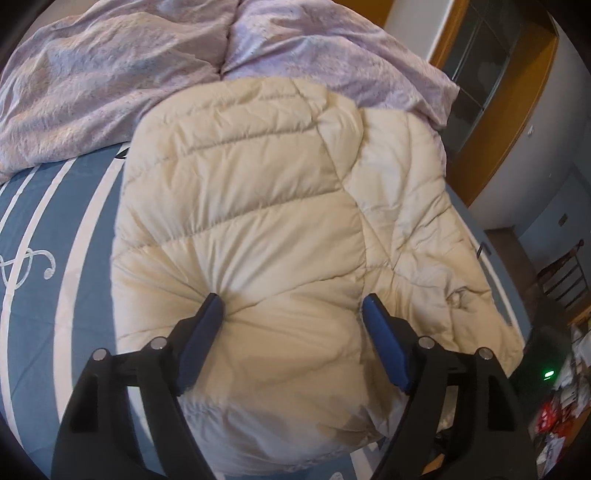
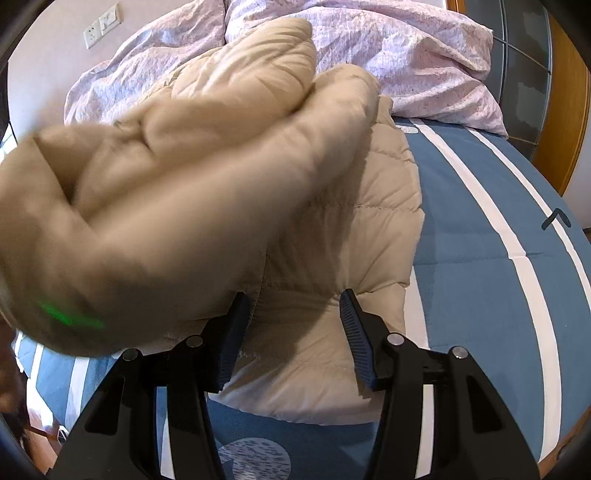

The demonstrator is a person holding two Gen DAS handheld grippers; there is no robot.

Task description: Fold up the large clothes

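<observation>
A cream quilted puffer jacket (image 1: pixel 266 206) lies on the blue bed cover with white stripes (image 1: pixel 44 229). My left gripper (image 1: pixel 291 306) is open, its jaws wide apart and pressed into the puffy fabric near the jacket's near end. In the right wrist view the jacket (image 2: pixel 354 229) lies on the cover, and a blurred, raised part of it (image 2: pixel 177 184) fills the left. My right gripper (image 2: pixel 293 299) is open just above the jacket's near edge, with nothing between its fingers.
A crumpled lilac duvet (image 1: pixel 110 74) is heaped at the head of the bed, also in the right wrist view (image 2: pixel 406 51). A wooden-framed door (image 1: pixel 495 110) and floor clutter (image 1: pixel 561 406) lie to the right of the bed. Wall sockets (image 2: pixel 101 26) are behind.
</observation>
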